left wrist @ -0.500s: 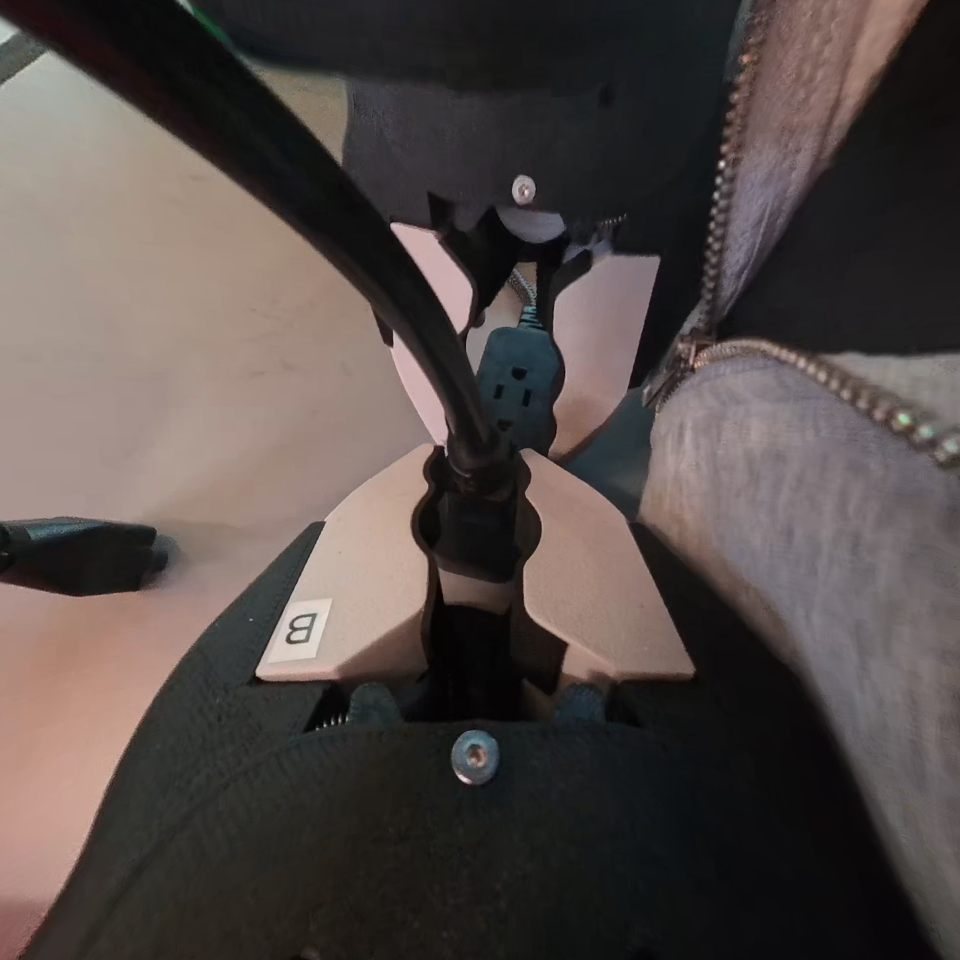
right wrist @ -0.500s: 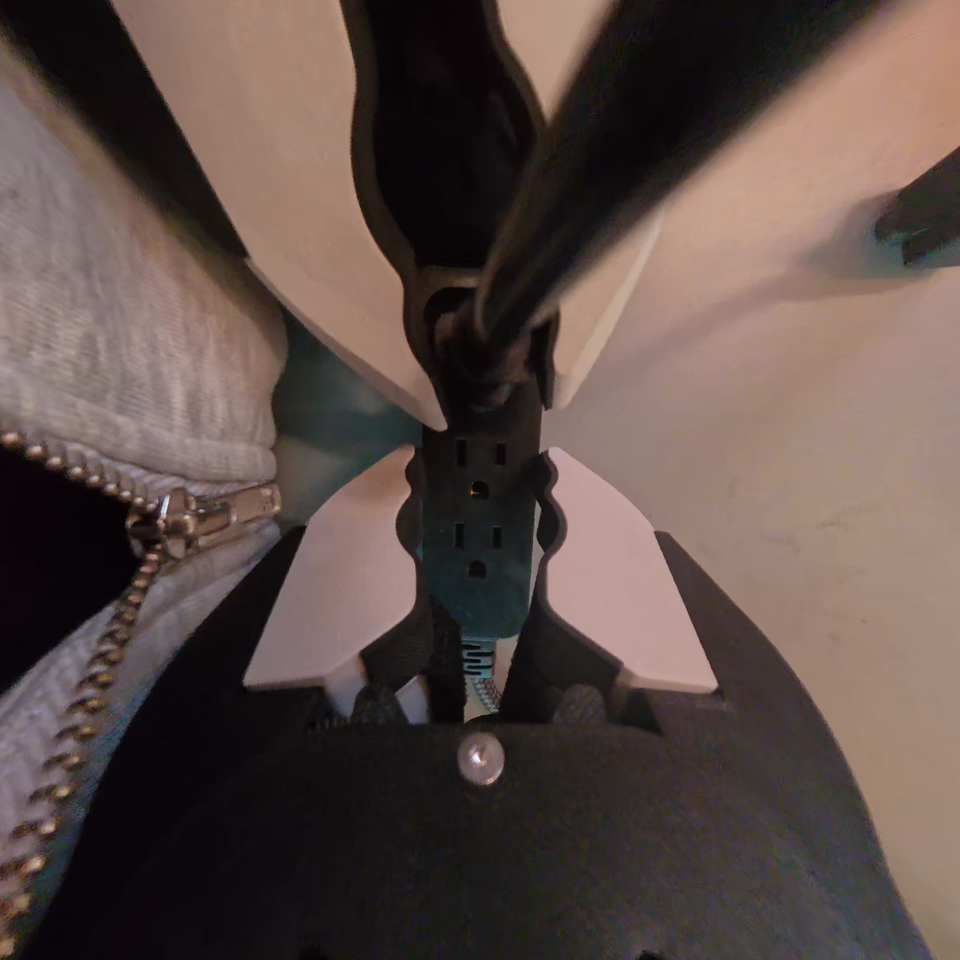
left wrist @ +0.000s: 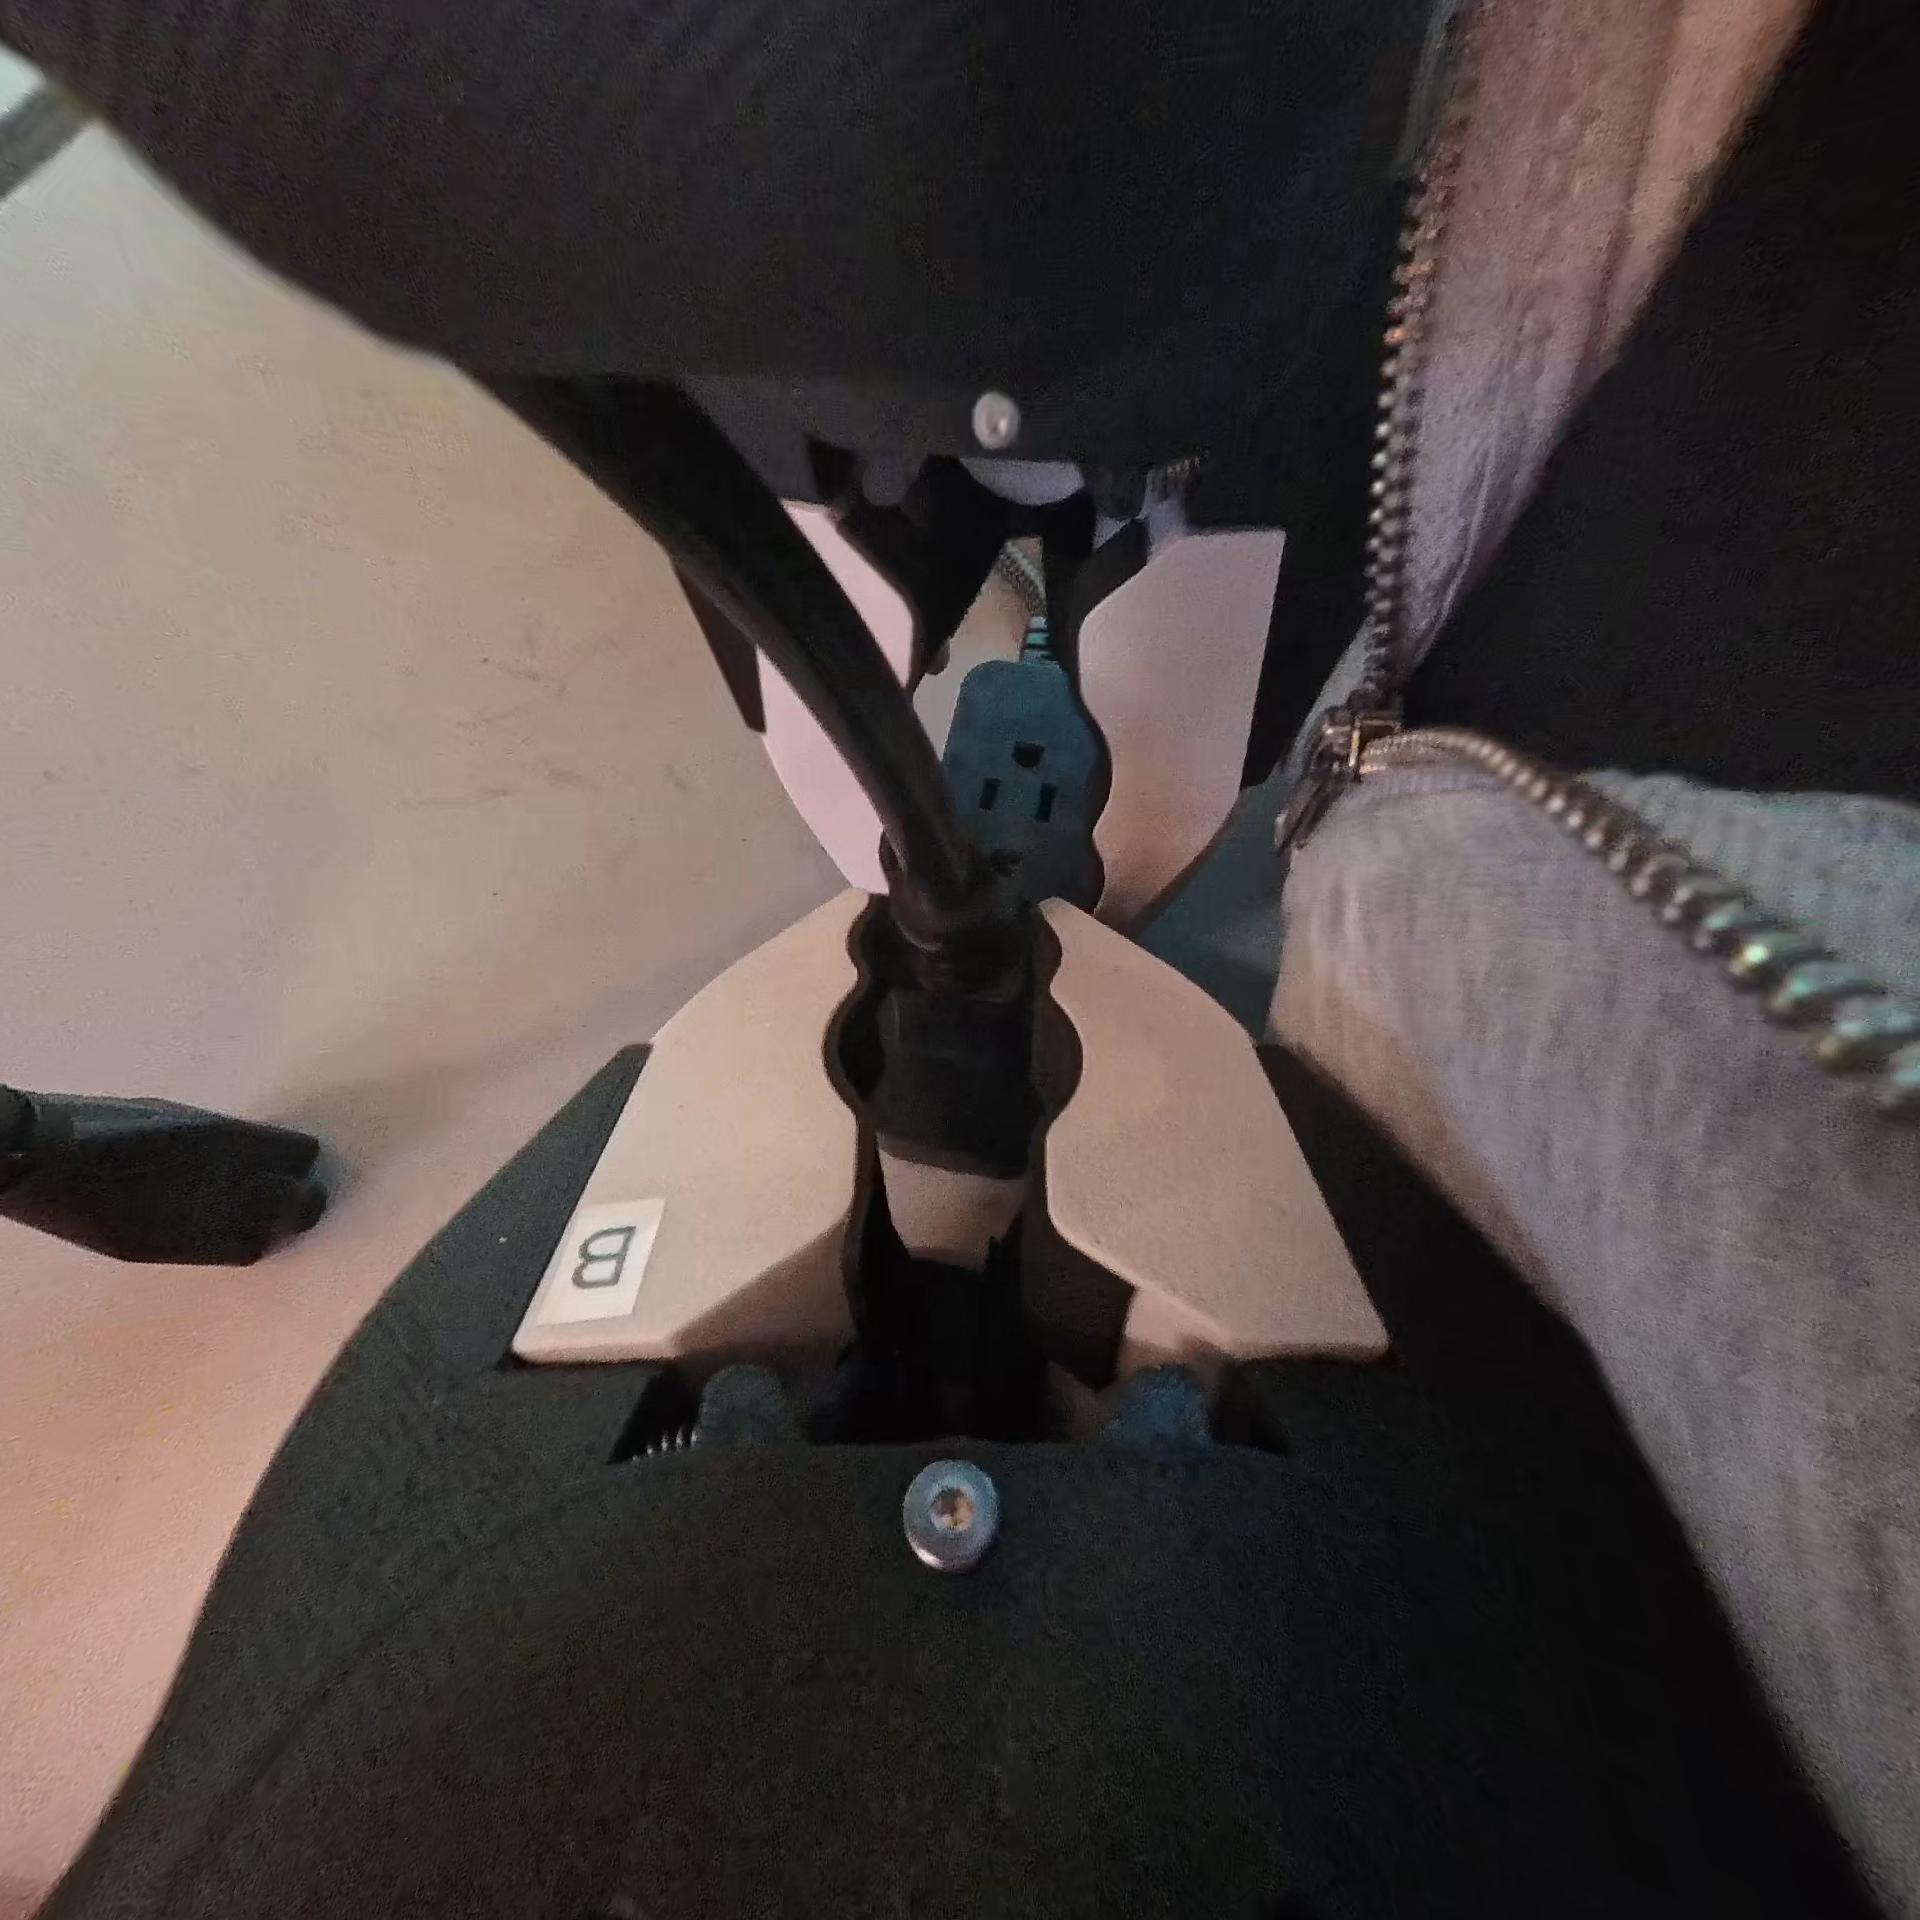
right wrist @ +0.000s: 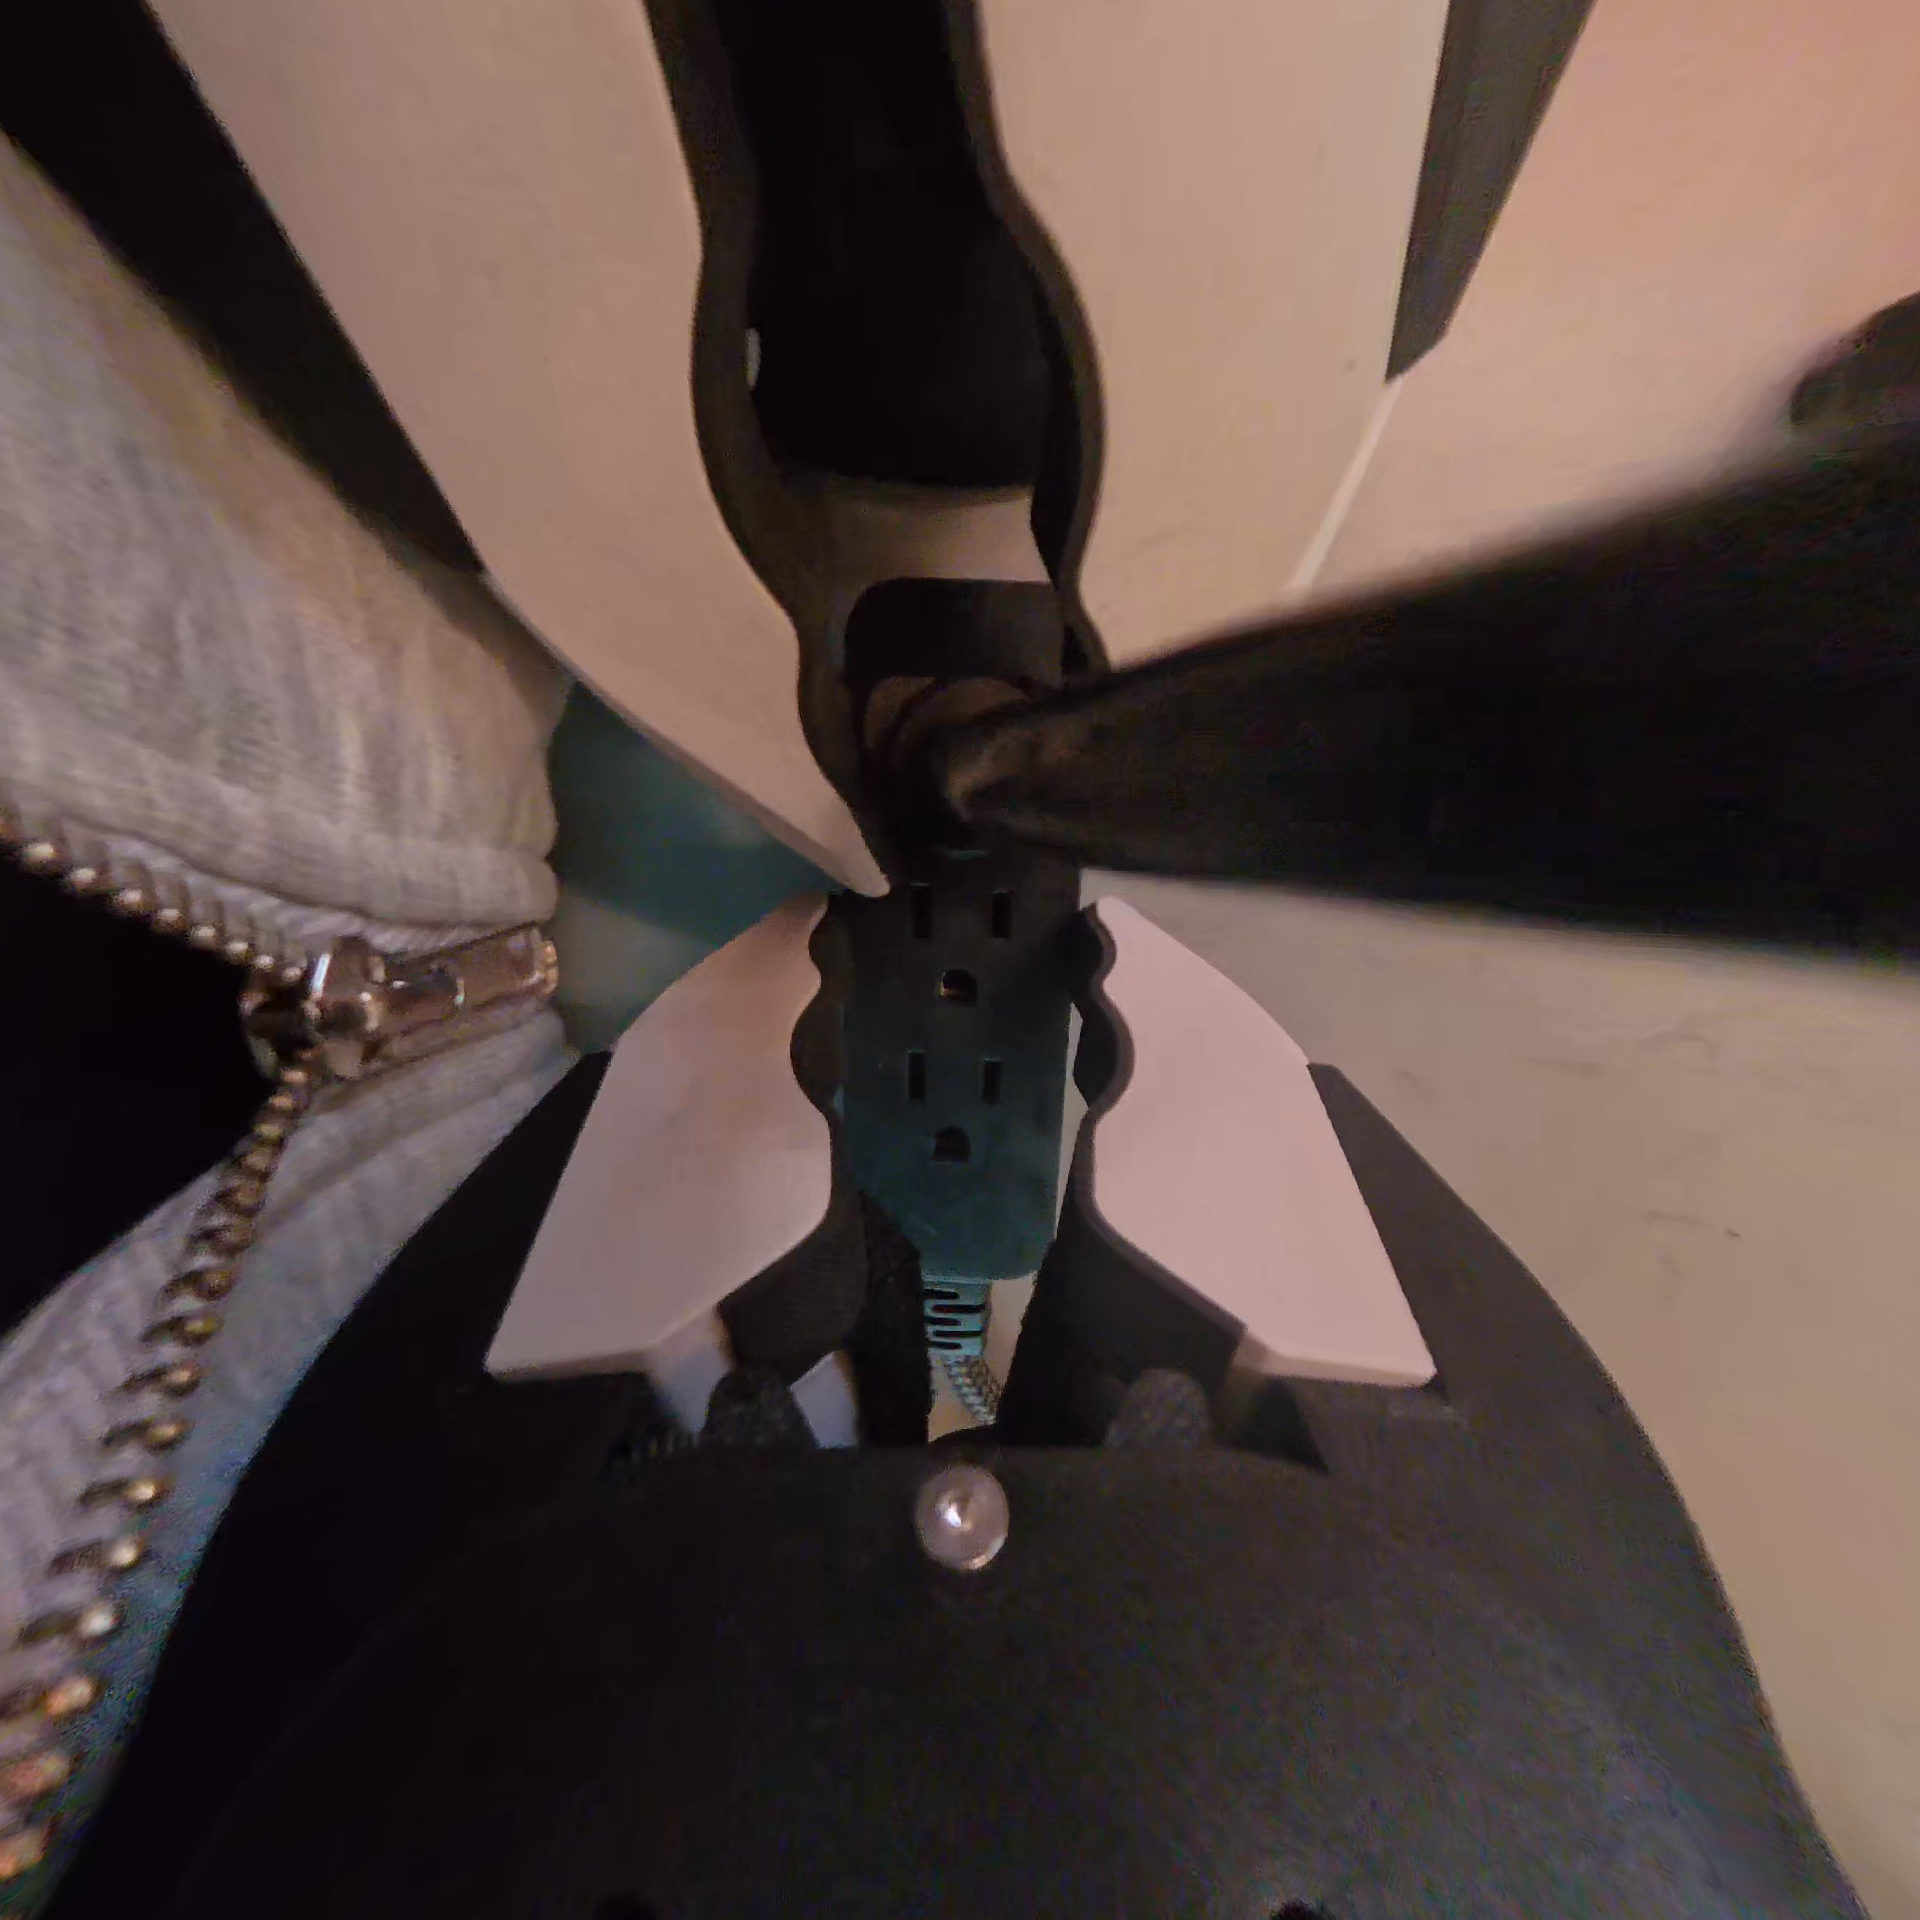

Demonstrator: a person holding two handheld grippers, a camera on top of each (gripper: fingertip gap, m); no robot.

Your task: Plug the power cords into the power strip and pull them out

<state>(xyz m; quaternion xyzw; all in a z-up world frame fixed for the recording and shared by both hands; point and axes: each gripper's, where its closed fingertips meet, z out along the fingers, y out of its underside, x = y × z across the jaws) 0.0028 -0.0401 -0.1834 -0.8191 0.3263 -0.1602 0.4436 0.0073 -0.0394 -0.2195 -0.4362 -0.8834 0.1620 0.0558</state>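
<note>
A spare black plug [left wrist: 156, 1184] lies on the pale table [left wrist: 260, 727] at far left. The left gripper [left wrist: 951, 935] clamps a black power cord plug [left wrist: 951, 1081] seated in the power strip's end outlet. The right gripper [right wrist: 951, 925] grips the black power strip [right wrist: 951, 1060] by its sides, beside a grey zip jacket [right wrist: 260, 727].

Both views are dim and warm-tinted, with strong wide-angle bending at the edges. The cable [right wrist: 1455, 769] near the lens is smeared with blur. The hoodie [left wrist: 1558, 1143] looks soft.

A pale table [left wrist: 312, 644] bears a black plug [left wrist: 166, 1184]
</note>
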